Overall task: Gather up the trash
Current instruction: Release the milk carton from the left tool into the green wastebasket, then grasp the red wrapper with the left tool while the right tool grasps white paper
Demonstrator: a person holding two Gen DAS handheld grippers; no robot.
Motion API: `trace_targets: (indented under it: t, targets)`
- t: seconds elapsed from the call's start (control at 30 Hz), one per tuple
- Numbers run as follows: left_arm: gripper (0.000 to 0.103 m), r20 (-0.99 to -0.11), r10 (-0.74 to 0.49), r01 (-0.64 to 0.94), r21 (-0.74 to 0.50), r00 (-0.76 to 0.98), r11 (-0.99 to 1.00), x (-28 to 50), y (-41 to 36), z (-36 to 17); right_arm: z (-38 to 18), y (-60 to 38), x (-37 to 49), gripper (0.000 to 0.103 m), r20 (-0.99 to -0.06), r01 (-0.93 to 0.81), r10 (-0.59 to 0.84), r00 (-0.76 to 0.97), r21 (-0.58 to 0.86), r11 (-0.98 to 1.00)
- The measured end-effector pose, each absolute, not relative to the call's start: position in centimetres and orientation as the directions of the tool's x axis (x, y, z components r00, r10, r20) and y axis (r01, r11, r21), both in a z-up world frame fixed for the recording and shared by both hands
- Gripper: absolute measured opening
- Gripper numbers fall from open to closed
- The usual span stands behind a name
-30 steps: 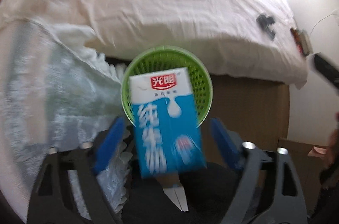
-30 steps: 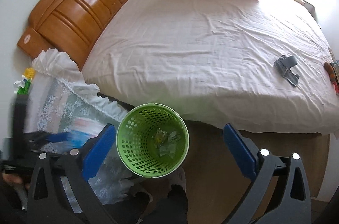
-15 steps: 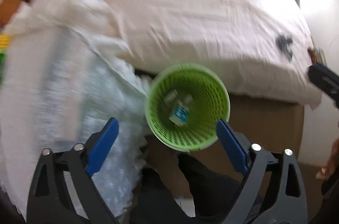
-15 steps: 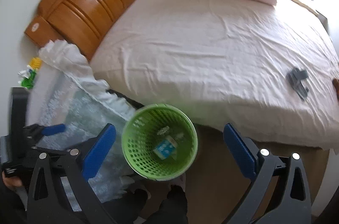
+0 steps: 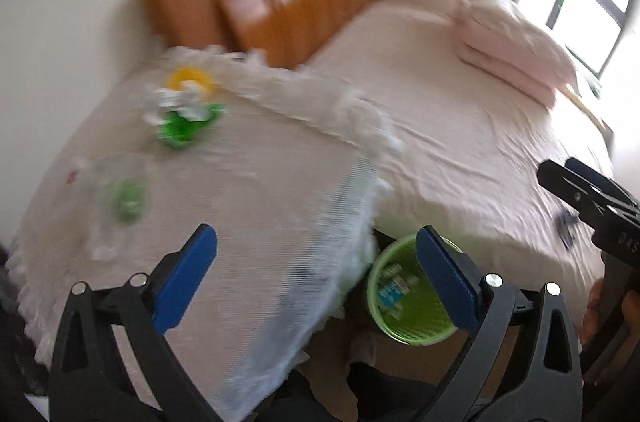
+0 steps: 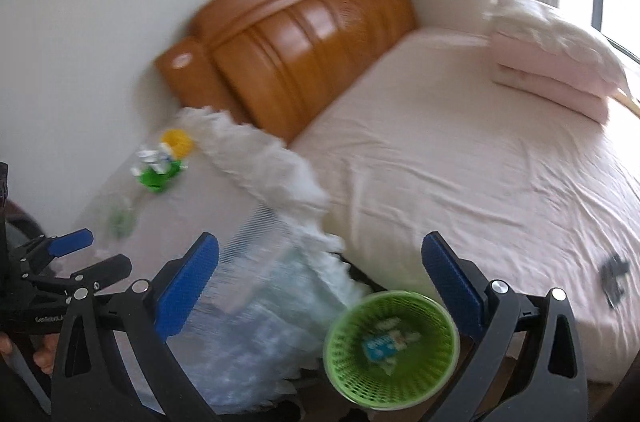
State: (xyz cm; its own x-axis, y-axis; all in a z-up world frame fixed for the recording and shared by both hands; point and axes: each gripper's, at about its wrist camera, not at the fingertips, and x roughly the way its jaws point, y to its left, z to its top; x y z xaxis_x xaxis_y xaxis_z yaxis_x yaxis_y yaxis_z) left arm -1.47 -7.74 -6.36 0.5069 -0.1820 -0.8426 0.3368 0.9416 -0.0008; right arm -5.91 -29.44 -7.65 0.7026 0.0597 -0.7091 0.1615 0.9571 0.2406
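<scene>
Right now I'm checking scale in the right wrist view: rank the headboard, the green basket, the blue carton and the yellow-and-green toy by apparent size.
1. Headboard
2. Green basket, though nearness to the camera enlarges it
3 and 4. Yellow-and-green toy and blue carton: too alike and blurred to rank.

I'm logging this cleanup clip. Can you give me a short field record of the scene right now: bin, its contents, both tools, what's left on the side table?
bin: green basket on floor beside bed
bin contents: blue-white carton, other scraps
left tool: jaws opening, nothing between them
right tool: open, empty
side table: lace-covered; green-yellow item, blurred green-labelled item
</scene>
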Motion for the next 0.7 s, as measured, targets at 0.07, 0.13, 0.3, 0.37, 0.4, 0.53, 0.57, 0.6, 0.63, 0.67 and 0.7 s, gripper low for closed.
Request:
trace_targets:
  t: [0.07, 0.13, 0.3, 0.37, 0.4, 0.53, 0.57, 0.6, 0.63, 0.67, 0.7]
  targets:
    - [0.095, -0.833, -0.141, 0.276, 0.014, 0.535, 0.961, -1.1, -5.1, -6.3, -7.6, -27.4, -4.7, 0.101, -0.709, 0.12, 0.091, 0.699, 0.242, 0.963]
    - [0.095, -0.833, -0.105, 0.224, 0.023, 0.544, 0.974, -0.4, -2.5, -6.4, -7.8, -25.8, -3.8, 0.101, -0.711, 0.092, 0.113, 0.694, 0.243, 0.966]
    - [0.095, -0.838, -0.052, 0.103, 0.005, 0.543, 0.995, 1.2, 3.3, -7.4, -8.2, -22.2, -2.0, 0.101, -0.722, 0.038, 0.16, 0.673, 0.249, 0.968]
    - [0.095, -0.835, -0.027, 0.071, 0.015, 0.55, 0.997, 1.6, 4.8, -8.0, -8.3, -21.1, -1.6, 0.101, -0.728, 0.024, 0.171, 0.664, 0.249, 0.968]
    - [0.095, -0.834, -0.018, 0.065, 0.021, 0.552, 0.998, 1.7, 5.5, -8.3, -8.5, -20.6, -1.5, 0.101, -0.732, 0.018, 0.175, 0.658, 0.248, 0.969]
    - [0.095, -0.841, 0.023, 0.046, 0.057, 0.54, 0.997, 2.5, 8.3, -10.2, -8.9, -18.8, -0.8, 0.101, -0.747, -0.012, 0.192, 0.636, 0.24, 0.971]
    - [0.095, -0.844, 0.029, 0.04, 0.059, 0.536, 0.997, 2.5, 8.8, -10.5, -9.0, -18.2, -0.4, 0.101, -0.752, -0.019, 0.197, 0.629, 0.239, 0.971]
    - [0.095, -0.846, 0.03, 0.035, 0.057, 0.532, 0.998, 2.6, 9.4, -10.8, -9.1, -17.7, -0.1, 0.101, -0.755, -0.026, 0.204, 0.623, 0.241, 0.97]
    - [0.095, -0.849, 0.027, 0.03, 0.05, 0.528, 0.998, 2.5, 10.1, -11.1, -9.2, -17.4, 0.1, 0.101, -0.756, -0.035, 0.212, 0.619, 0.242, 0.97]
    - [0.095, -0.85, 0.025, 0.026, 0.046, 0.526, 0.999, 2.7, 10.7, -11.3, -9.2, -16.7, 0.6, 0.101, -0.759, -0.05, 0.22, 0.613, 0.241, 0.969]
    - [0.095, -0.851, 0.025, 0.019, 0.041, 0.524, 0.999, 2.7, 11.4, -11.5, -9.3, -16.0, 1.2, 0.101, -0.762, -0.066, 0.225, 0.607, 0.234, 0.97]
